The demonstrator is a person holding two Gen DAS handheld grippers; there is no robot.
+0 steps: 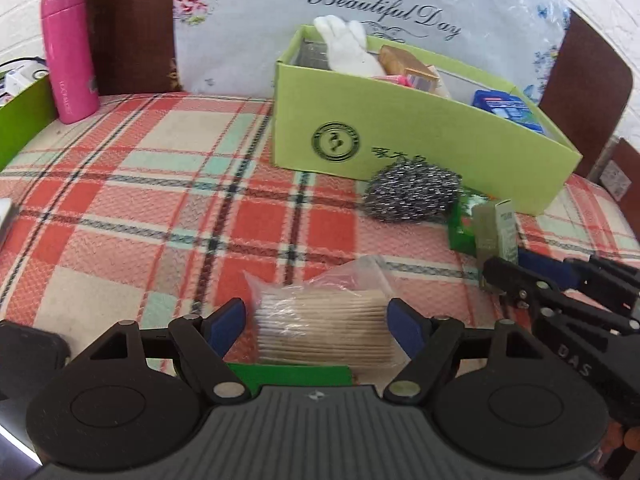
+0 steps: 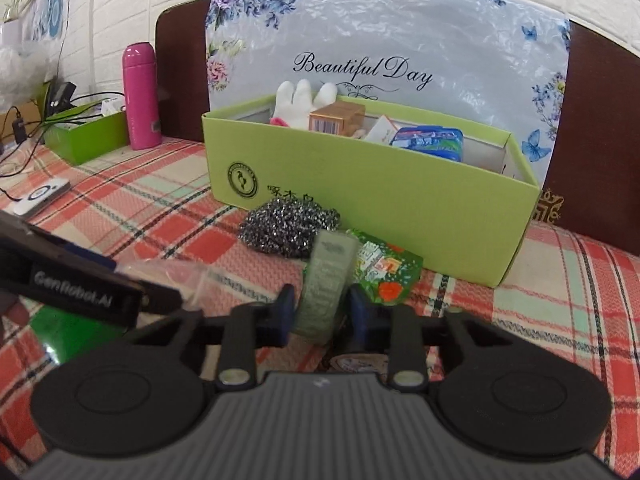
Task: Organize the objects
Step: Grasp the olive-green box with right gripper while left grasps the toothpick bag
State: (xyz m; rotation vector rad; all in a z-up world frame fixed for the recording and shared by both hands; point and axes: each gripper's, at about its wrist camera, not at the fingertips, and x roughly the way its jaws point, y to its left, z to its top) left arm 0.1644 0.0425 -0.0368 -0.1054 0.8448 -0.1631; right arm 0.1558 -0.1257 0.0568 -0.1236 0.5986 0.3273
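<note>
A clear bag of wooden toothpicks lies on the plaid cloth between the pads of my left gripper, which is open around it. My right gripper is shut on a small grey-green box, also seen in the left wrist view. A steel wool scourer and a green packet lie in front of the light green box, which holds a white glove, a brown carton and a blue pack.
A pink bottle stands at the back left beside a darker green box. A white device with cables lies at the left. A green card lies under my left gripper. A headboard stands behind.
</note>
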